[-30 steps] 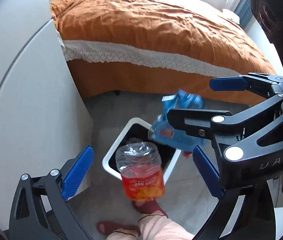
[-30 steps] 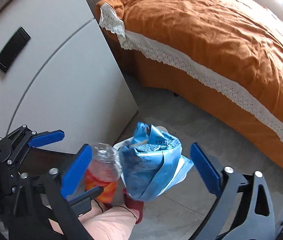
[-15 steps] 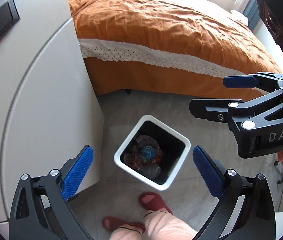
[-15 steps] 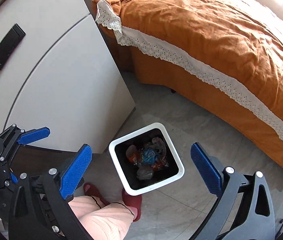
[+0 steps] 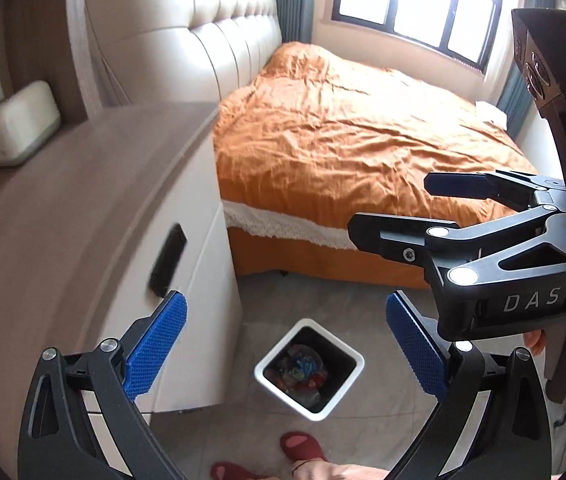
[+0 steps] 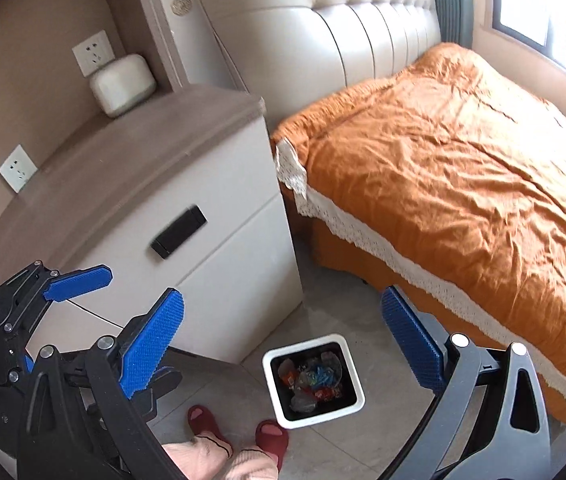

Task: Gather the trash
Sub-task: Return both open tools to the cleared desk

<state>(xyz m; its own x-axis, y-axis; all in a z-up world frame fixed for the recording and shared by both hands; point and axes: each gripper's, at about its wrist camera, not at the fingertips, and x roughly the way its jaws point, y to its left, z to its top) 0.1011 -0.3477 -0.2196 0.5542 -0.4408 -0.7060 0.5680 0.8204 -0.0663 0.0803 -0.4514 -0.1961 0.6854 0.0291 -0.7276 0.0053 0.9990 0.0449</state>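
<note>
A white square trash bin [image 5: 348, 356] [image 6: 357, 394] stands on the grey tiled floor beside the nightstand. Crumpled wrappers and a plastic bottle [image 5: 301, 372] [image 6: 315, 380] lie inside it. My left gripper [image 5: 283, 344] is open and empty, held high above the bin. My right gripper [image 6: 283, 340] is also open and empty, above the bin. The right gripper also shows in the left wrist view [image 5: 399, 208], and the left gripper in the right wrist view [image 6: 83, 280].
A white nightstand [image 5: 83, 220] [image 6: 163, 184] with a black drawer handle stands left of the bin, with a white box [image 5: 19, 128] [image 6: 123, 84] at its back. An orange-covered bed [image 5: 343, 140] [image 6: 463, 168] fills the right. The person's red slippers [image 6: 239, 432] are near the bin.
The bottle and blue wrapper dropped from the open grippers into the bin. Both grippers then rose and tilted up, bringing the nightstand top, headboard and window into view.
</note>
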